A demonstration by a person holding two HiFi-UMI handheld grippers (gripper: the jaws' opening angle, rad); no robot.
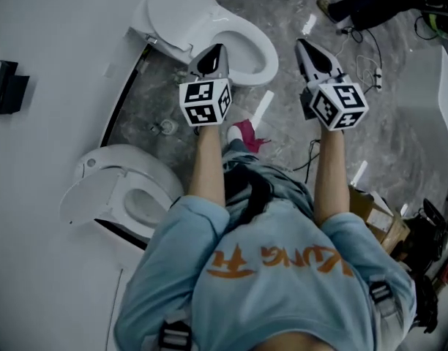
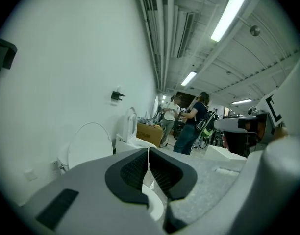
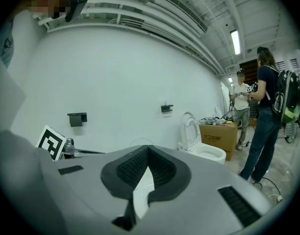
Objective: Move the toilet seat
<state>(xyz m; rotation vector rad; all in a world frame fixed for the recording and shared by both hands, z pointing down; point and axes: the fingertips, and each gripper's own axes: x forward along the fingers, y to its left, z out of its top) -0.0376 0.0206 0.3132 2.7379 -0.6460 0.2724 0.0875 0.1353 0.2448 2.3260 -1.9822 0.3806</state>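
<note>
Light-blue short-sleeved T-shirt (image 1: 282, 298) bore orange printed lettering (image 1: 282, 258); black webbing straps with grey buckles (image 1: 174, 335) lay over it at both sides; black shape near the collar (image 1: 246, 189) was possibly hair.

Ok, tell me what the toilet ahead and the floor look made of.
Toilet: likely glazed ceramic, smooth glossy white; its seat may be plastic, can't tell. Floor: polished stone or stone-look tile, grey veining with light reflections.
</note>
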